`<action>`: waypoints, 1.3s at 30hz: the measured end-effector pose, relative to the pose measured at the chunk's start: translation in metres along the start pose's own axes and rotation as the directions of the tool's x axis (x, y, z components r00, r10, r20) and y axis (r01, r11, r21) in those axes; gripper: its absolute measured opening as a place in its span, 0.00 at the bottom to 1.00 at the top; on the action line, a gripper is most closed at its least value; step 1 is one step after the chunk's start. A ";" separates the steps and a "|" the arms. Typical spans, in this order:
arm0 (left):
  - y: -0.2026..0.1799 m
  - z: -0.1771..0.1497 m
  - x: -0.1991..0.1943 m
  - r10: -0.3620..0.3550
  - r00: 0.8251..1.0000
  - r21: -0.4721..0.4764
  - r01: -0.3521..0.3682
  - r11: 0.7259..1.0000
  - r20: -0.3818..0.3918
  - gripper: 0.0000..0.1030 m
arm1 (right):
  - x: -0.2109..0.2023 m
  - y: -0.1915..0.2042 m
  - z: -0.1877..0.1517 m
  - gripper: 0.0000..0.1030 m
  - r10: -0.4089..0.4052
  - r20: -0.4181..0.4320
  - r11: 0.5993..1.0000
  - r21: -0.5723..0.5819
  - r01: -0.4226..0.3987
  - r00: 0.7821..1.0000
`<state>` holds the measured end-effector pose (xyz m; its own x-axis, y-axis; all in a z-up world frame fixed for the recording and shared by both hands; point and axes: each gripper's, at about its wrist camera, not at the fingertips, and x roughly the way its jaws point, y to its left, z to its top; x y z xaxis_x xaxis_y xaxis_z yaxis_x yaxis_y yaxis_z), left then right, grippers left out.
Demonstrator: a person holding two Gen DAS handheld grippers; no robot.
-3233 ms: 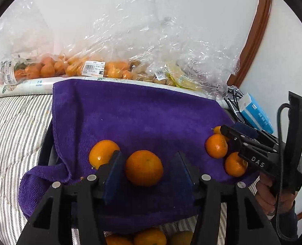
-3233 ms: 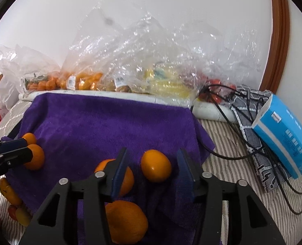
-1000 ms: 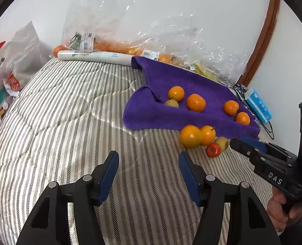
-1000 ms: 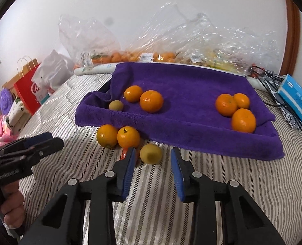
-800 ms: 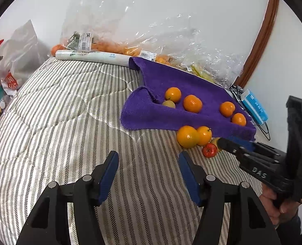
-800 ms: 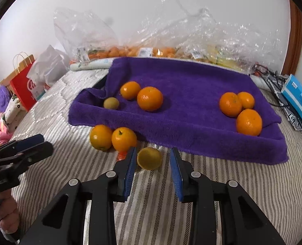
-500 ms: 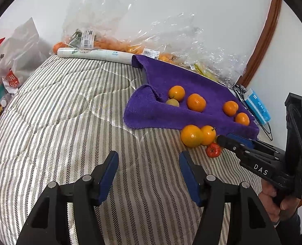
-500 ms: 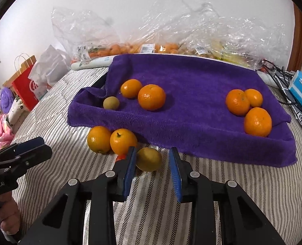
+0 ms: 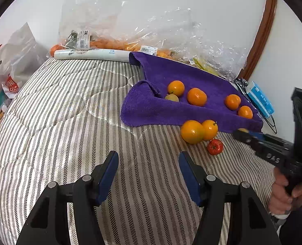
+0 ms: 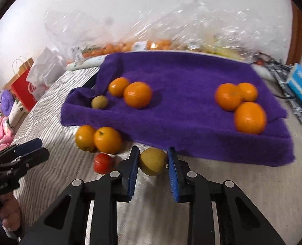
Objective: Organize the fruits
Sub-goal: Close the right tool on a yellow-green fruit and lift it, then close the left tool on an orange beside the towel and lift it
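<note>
On the left, the left gripper [image 9: 148, 175] hung over bare striped bed [image 9: 69, 110], its jaws apart with nothing between them. Two oranges [image 10: 98, 138] and a small red fruit [image 10: 103, 163] lay on the quilt just before the purple towel [image 10: 183, 122]. To their right, the right gripper [image 10: 153, 170] had its jaws clenched on the yellowish fruit [image 10: 153, 160], low by the towel's front edge. The fruit was round and smooth, gripped only near the tips, so I judged it might squirt out on lifting and roll along the soft quilt. A swing leftward might also knock the red fruit, which sat close beside the jaw.
</note>
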<state>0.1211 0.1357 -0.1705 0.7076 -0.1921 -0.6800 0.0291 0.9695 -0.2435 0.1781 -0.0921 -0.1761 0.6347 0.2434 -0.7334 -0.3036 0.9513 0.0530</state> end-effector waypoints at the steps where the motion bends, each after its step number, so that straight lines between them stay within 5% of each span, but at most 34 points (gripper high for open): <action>1: -0.001 0.000 0.000 -0.002 1.000 0.005 0.002 1.000 0.000 0.57 | -0.003 -0.004 -0.002 0.27 -0.017 0.006 1.000 -0.008 0.017 1.000; 10: -0.013 0.009 0.009 -0.065 0.997 -0.043 0.063 0.997 -0.044 0.56 | -0.033 -0.060 -0.023 0.27 -0.180 0.061 0.983 -0.025 0.181 0.982; 19: -0.044 0.036 0.042 -0.036 0.998 -0.082 0.032 0.996 -0.050 0.51 | -0.034 -0.086 -0.027 0.27 -0.135 0.085 0.991 0.031 0.133 0.987; 24: -0.047 0.031 0.050 -0.015 0.998 -0.090 0.010 0.996 -0.057 0.32 | -0.034 -0.086 -0.028 0.27 -0.096 0.091 0.995 0.026 0.094 0.991; 36: -0.058 0.026 0.057 0.058 0.997 -0.006 -0.059 0.998 -0.050 0.32 | -0.015 -0.084 -0.027 0.27 -0.055 -0.001 0.998 0.006 0.055 0.998; 39: -0.051 0.026 0.054 0.016 0.999 -0.049 -0.017 0.999 -0.034 0.32 | -0.012 -0.084 -0.027 0.27 -0.055 -0.015 0.998 0.006 0.055 0.998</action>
<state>0.1759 0.0801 -0.1765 0.6835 -0.1818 -0.7069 -0.0176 0.9641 -0.2650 0.1770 -0.1803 -0.1899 0.6395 0.1876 -0.7455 -0.2639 0.9644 0.0163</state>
